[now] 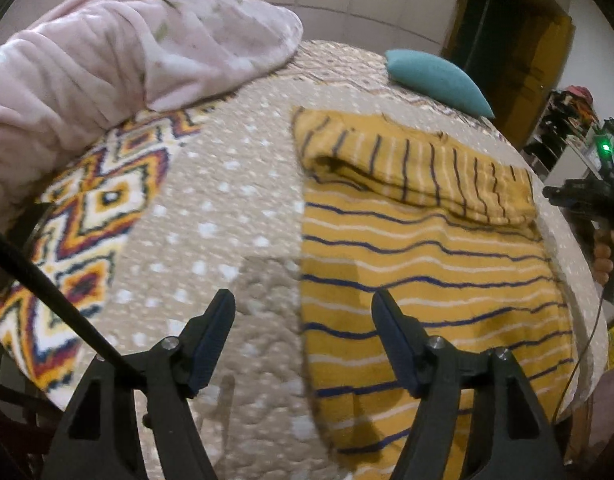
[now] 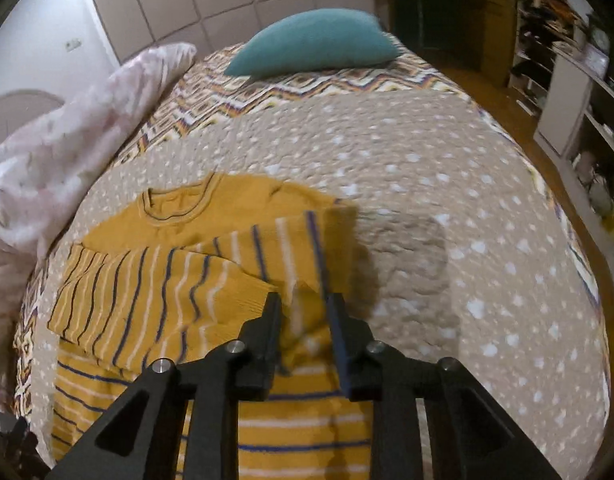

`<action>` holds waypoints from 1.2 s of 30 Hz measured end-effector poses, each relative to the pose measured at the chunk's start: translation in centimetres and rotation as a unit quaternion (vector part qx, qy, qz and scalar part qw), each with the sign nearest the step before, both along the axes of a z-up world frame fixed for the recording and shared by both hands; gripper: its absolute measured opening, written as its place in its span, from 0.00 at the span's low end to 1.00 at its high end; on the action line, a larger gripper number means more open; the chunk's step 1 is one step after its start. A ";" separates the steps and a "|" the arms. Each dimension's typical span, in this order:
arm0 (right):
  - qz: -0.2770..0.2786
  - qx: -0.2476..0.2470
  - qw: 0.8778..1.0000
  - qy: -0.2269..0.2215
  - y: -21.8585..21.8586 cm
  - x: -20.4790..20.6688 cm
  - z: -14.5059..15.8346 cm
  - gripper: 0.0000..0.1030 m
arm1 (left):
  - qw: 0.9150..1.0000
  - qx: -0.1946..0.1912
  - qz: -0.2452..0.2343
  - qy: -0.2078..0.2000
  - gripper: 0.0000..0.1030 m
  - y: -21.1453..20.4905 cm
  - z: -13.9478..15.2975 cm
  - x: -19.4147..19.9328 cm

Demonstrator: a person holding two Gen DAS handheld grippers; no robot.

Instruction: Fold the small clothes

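A small mustard-yellow striped sweater [image 1: 427, 248] lies on the bed, with a sleeve folded across its chest. My left gripper [image 1: 303, 304] is open and empty, hovering over the sweater's left edge near the hem. In the right wrist view the sweater [image 2: 211, 280] shows its collar and folded sleeves. My right gripper [image 2: 303, 300] is nearly shut on a raised fold of the right sleeve [image 2: 303, 312]. The right gripper also shows at the far right edge of the left wrist view [image 1: 555, 194].
The bed has a beige dotted quilt [image 2: 427, 200] with zigzag borders. A pink blanket [image 1: 107, 60] is heaped at the left. A teal pillow [image 2: 315, 44] lies at the head of the bed. Shelves [image 2: 579, 92] stand at the right.
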State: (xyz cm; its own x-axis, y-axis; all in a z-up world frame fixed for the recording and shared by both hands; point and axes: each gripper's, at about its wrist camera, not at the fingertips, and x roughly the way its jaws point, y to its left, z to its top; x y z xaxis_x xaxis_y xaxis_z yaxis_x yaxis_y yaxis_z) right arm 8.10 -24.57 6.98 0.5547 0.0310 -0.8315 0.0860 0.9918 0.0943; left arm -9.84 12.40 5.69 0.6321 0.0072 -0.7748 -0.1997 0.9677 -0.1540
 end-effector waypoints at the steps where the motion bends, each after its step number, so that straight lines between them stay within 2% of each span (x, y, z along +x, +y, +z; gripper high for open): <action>1: 0.000 -0.002 1.000 0.000 -0.3 -0.5 0.0 0.25 | 1.000 -0.006 -0.005 0.003 0.68 -0.3 -0.3 0.2; 7: -0.003 0.003 1.000 0.005 -2.2 -3.0 -1.9 0.25 | 0.999 -0.025 -0.024 0.028 0.68 -1.8 -2.6 1.1; 12: 0.009 0.009 1.000 0.014 -1.6 -2.6 -4.4 0.25 | 0.998 0.013 -0.031 0.050 0.69 -3.2 -4.6 1.6; 16: 0.003 -0.001 1.000 0.012 -1.0 0.0 -5.5 0.25 | 0.998 0.043 -0.031 0.046 0.80 -4.1 -5.1 2.0; 19: -0.022 0.012 0.999 0.034 -2.0 2.1 -7.1 0.25 | 0.997 0.057 -0.031 0.042 0.90 -4.6 -5.7 2.2; 21: -0.025 0.027 0.999 0.029 -2.6 1.8 -6.8 0.24 | 0.996 0.067 -0.034 0.037 0.92 -4.9 -5.8 2.2; 25: -0.049 0.010 0.999 -0.008 -4.0 -1.5 -4.4 0.27 | 0.997 0.063 -0.033 0.030 0.96 -4.7 -6.0 2.2; 27: -0.059 0.041 0.997 -0.024 -5.1 -2.7 -3.4 0.27 | 0.997 0.065 -0.031 0.027 0.96 -4.8 -6.1 2.2; 30: -0.046 0.074 0.995 -0.042 -4.9 -2.6 -2.7 0.27 | 0.997 0.069 -0.026 0.029 0.97 -4.9 -6.1 2.2; 31: -0.035 0.080 0.995 -0.048 -4.4 -2.3 -2.7 0.26 | 0.997 0.068 -0.024 0.030 0.97 -4.9 -6.0 2.2; 33: -0.018 0.099 0.994 -0.042 -3.6 -1.4 -3.9 0.16 | 0.997 0.068 -0.025 0.029 0.97 -4.8 -6.0 2.2; 34: -0.017 0.098 0.995 -0.025 -3.3 -0.9 -4.9 0.09 | 0.997 0.068 -0.025 0.029 0.97 -4.8 -6.0 2.2; 36: -0.022 0.087 0.996 0.012 -3.2 -0.7 -7.2 0.06 | 0.997 0.068 -0.026 0.029 0.97 -4.9 -6.0 2.2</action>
